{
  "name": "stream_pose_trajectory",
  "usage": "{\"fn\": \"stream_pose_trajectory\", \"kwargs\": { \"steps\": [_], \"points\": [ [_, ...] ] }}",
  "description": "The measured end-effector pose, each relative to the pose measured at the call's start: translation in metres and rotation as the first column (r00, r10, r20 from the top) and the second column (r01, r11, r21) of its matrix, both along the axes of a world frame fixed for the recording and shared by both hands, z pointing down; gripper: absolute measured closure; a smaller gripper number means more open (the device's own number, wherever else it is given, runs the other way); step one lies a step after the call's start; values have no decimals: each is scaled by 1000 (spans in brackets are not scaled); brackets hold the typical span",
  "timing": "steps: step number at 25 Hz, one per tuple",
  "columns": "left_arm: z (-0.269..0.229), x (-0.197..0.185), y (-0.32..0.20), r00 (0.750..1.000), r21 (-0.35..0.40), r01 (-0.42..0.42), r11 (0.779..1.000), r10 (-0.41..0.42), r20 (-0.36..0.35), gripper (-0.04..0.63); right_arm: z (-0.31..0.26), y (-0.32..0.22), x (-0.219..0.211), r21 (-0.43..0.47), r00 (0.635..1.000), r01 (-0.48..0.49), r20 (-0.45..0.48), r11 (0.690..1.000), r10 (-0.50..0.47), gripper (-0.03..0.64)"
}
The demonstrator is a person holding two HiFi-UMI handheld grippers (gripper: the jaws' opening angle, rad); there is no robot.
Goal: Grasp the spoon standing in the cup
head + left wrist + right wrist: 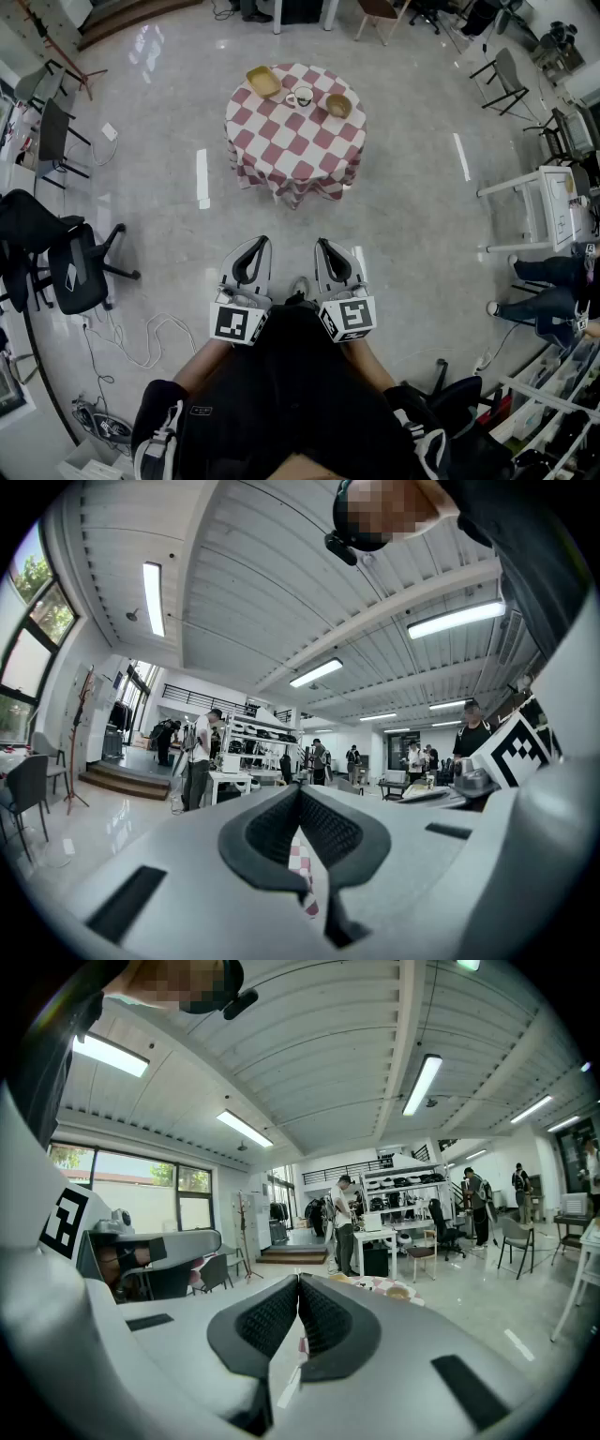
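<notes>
A white cup with a spoon standing in it sits on a round table with a red-and-white checked cloth, far ahead of me in the head view. Both grippers are held close to my body, well short of the table. The left gripper and the right gripper point toward the table, each with its jaws closed tip to tip on nothing. In the left gripper view the left gripper shows only a sliver of the checked cloth. Beyond the right gripper, the table shows small.
A yellow tray and a tan bowl flank the cup on the table. Glossy floor lies between me and the table. Black office chairs stand at the left; a white table and a seated person's legs are at the right.
</notes>
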State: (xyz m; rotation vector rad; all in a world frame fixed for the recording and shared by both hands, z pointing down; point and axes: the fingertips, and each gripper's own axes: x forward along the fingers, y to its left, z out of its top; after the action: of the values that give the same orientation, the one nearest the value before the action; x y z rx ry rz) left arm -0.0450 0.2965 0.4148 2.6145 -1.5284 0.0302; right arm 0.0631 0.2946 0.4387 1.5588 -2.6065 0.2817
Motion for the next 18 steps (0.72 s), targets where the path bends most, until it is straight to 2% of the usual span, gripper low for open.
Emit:
{"fn": "stream_pose_trajectory", "kwargs": {
  "steps": [4, 18],
  "points": [
    [-6, 4, -1, 999, 48, 2, 999, -1, -32, 586, 2, 1, 4, 3, 1000, 0, 2, 1000, 0, 589],
    [-3, 37, 5, 999, 33, 24, 999, -23, -22, 586, 0, 2, 35, 16, 999, 23, 43, 1000, -23, 589]
  ]
}}
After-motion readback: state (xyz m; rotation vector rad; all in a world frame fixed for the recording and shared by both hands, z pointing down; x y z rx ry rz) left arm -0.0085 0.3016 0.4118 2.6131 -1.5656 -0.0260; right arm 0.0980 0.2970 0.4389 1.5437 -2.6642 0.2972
